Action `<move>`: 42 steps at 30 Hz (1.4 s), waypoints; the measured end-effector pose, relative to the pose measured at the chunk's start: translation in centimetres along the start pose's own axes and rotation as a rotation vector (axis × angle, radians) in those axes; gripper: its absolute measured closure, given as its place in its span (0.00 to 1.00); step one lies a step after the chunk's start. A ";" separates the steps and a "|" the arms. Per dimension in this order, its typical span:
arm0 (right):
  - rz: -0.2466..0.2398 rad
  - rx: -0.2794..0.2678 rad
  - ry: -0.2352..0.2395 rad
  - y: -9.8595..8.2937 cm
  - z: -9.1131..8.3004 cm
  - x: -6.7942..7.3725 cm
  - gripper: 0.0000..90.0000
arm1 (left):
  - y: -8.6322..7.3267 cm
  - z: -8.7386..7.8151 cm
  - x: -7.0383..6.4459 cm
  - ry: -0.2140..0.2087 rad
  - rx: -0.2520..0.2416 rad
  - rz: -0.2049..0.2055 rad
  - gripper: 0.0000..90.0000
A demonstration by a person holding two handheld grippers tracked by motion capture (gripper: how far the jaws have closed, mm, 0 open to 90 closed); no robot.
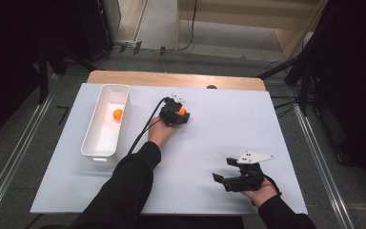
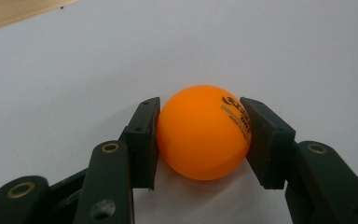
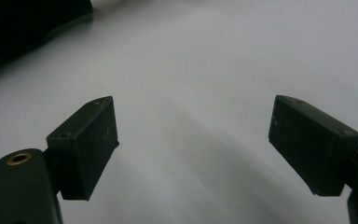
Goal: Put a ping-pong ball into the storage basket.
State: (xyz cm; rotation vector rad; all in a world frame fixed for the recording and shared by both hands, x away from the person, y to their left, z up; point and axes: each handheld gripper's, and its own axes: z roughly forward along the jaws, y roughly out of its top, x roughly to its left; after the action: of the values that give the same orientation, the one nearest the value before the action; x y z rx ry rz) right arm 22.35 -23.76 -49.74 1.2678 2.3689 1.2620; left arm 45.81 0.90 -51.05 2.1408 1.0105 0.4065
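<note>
On the white table (image 1: 209,143), right of the bin (image 1: 106,121), the left gripper (image 2: 204,135) clamps an orange ball (image 2: 204,133) that could squirt free if squeezed off-centre.

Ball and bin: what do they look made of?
Ball: probably thin matte plastic, like a table-tennis ball; smooth orange shell with printed black lettering. Bin: likely moulded white plastic; thin uniform walls, rounded corners, faint sheen.

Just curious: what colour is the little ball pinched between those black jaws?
Orange, with small dark printed lettering; the ball shows best in the left gripper view.
</note>
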 end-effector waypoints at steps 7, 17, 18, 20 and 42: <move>-0.001 0.004 0.003 0.0 0.0 -0.1 0.16 | 0.3 -0.8 0.7 0.000 0.020 -0.017 0.57; -0.007 -0.003 0.005 0.0 -0.1 -0.2 0.16 | 0.6 -1.7 0.0 -0.068 0.064 -0.017 0.57; -0.007 -0.003 0.005 0.0 -0.1 -0.2 0.16 | 0.7 -1.9 0.0 -0.079 0.064 -0.007 0.57; -0.006 -0.002 0.005 0.0 -0.1 -0.2 0.16 | 0.8 -2.2 -0.3 -0.091 0.069 -0.003 0.57; 0.003 0.006 -0.004 0.0 0.0 -0.2 0.16 | 1.5 -5.7 -1.4 -0.177 0.097 -0.029 0.57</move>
State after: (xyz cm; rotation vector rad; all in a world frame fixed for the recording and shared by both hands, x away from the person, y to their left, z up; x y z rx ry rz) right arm 22.45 -23.94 -49.78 1.2744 2.3703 1.2530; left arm 42.61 1.92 -45.98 2.2011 0.9759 0.1528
